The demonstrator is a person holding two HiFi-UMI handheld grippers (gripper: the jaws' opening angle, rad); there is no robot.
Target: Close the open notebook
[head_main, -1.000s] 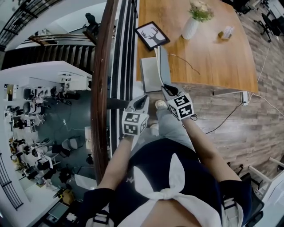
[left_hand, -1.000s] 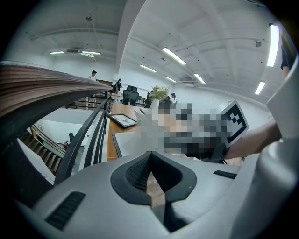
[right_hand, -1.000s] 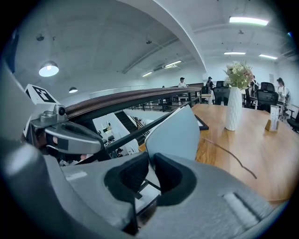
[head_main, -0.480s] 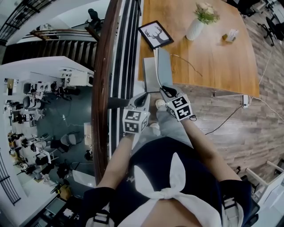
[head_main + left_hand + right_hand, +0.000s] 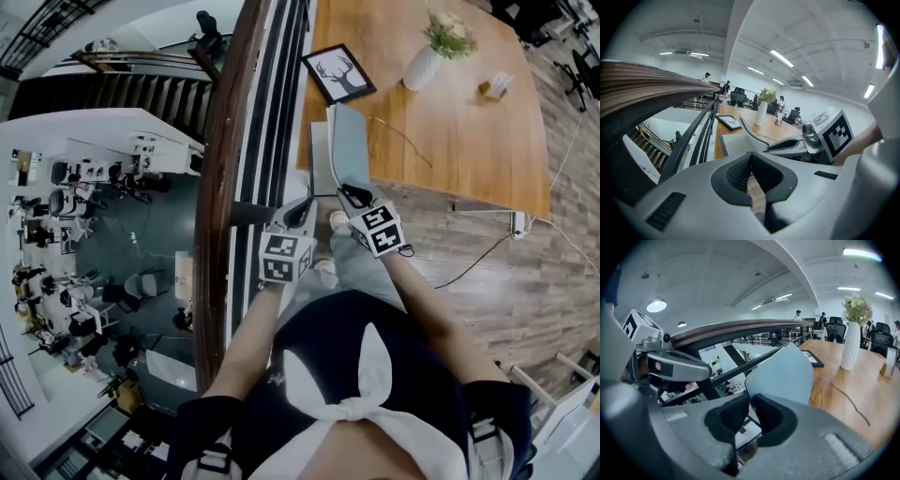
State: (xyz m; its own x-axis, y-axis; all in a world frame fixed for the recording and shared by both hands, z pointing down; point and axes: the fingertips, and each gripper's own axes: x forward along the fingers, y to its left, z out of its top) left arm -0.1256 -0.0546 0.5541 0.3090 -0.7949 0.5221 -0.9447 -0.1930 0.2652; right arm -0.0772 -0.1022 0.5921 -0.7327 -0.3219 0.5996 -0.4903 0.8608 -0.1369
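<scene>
The notebook lies at the near left corner of the wooden counter, in the upper middle of the head view, close to the dark railing that runs down the frame's left half. Its left half rests flat on the wood, while its pale blue right-hand cover stands lifted and tilted over the flat half. The right gripper pinches the lower edge of that cover: in the right gripper view the sheet rises straight out from between its closed jaws. The left gripper hangs just to the left of it, off the counter's near edge and apart from the notebook, its jaws pressed together with nothing between them; only floor shows through the gap below the pads. Further up the counter sit a framed deer picture, a white vase of flowers and a small card stand, well apart from the notebook, and a thin cable trails across the wood beside the raised cover.
</scene>
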